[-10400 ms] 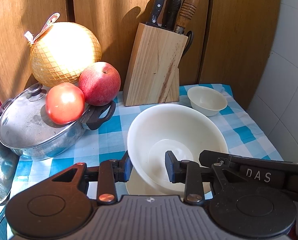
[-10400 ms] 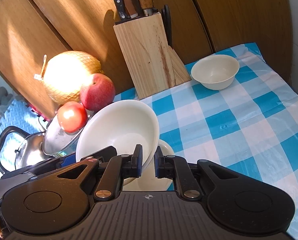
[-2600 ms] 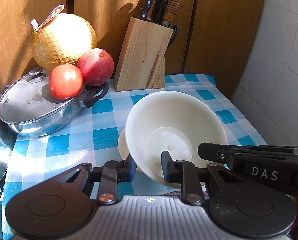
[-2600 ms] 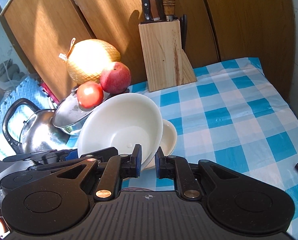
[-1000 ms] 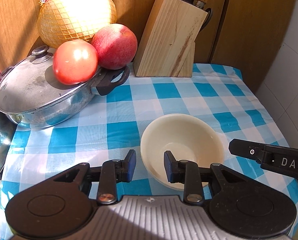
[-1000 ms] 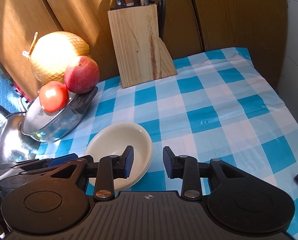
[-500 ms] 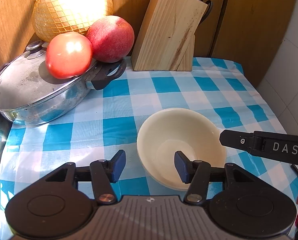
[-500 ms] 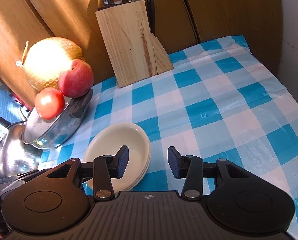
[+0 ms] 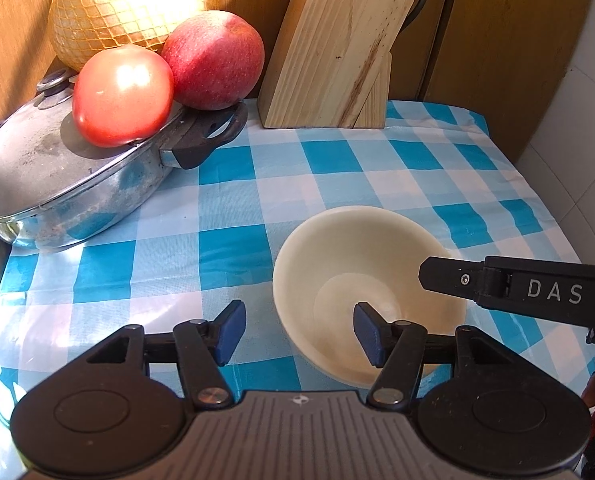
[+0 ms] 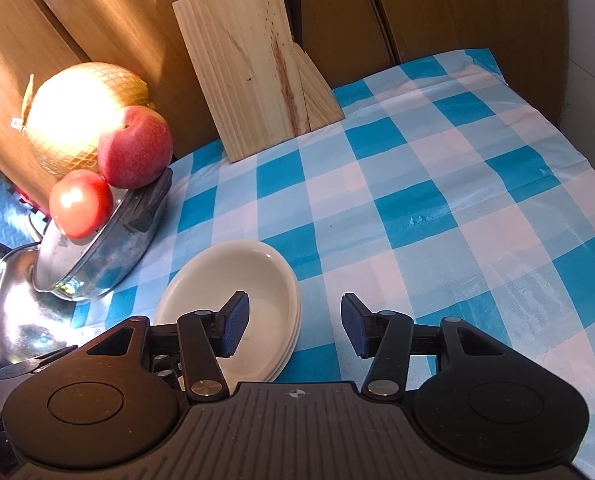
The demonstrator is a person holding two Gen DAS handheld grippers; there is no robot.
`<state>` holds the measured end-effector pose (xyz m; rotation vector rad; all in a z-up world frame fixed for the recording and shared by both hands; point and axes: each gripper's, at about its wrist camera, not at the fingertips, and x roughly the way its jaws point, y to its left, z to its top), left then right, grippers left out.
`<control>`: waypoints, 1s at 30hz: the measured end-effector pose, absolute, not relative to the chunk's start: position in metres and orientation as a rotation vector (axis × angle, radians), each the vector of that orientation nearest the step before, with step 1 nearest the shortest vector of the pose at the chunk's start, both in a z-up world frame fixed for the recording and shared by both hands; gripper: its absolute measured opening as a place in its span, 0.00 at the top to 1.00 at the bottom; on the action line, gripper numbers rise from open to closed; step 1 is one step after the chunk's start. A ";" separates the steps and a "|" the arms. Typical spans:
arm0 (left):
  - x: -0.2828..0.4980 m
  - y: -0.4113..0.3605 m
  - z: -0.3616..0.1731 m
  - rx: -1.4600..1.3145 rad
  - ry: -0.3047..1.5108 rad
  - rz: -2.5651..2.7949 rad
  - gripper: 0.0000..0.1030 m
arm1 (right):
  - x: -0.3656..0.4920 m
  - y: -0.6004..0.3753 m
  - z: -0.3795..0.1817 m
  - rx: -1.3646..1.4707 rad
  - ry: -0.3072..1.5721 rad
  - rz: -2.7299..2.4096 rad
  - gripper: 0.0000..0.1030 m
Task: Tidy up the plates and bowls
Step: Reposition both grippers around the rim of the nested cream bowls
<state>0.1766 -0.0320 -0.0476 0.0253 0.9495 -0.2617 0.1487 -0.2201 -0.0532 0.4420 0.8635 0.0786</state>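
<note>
Both tongs [image 9: 299, 330] [image 10: 294, 324] apparently wider.

Both your grippers open, nothing held.

Your left gripper [image 9: 297, 332] is low and level, pointing forward, jaws spread wide; blue pads [image 9: 230, 330] face each other with a clear gap between, and nothing is pinched. The right-side finger [image 9: 371, 334] reaches further in than its partner. Your right gripper [image 10: 295, 326] is also spread wide, pads [image 10: 233, 326] well apart, empty, tilted slightly down. In the left wrist view one black finger of your right gripper [image 9: 517, 292] pokes in from the right edge, marked DAS, just beyond your left gripper's right finger, close but not touching it. Your hands are barely seen at the frame edges.
</note>
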 end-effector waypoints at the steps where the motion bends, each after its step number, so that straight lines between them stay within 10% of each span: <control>1: 0.177 -0.031 -0.048 0.025 0.952 -0.262 0.49 | 0.150 -0.220 -0.054 0.445 0.868 0.078 0.43; 30: 0.183 -0.039 -0.059 0.060 0.955 -0.263 0.49 | 0.162 -0.213 -0.069 0.473 0.919 0.077 0.48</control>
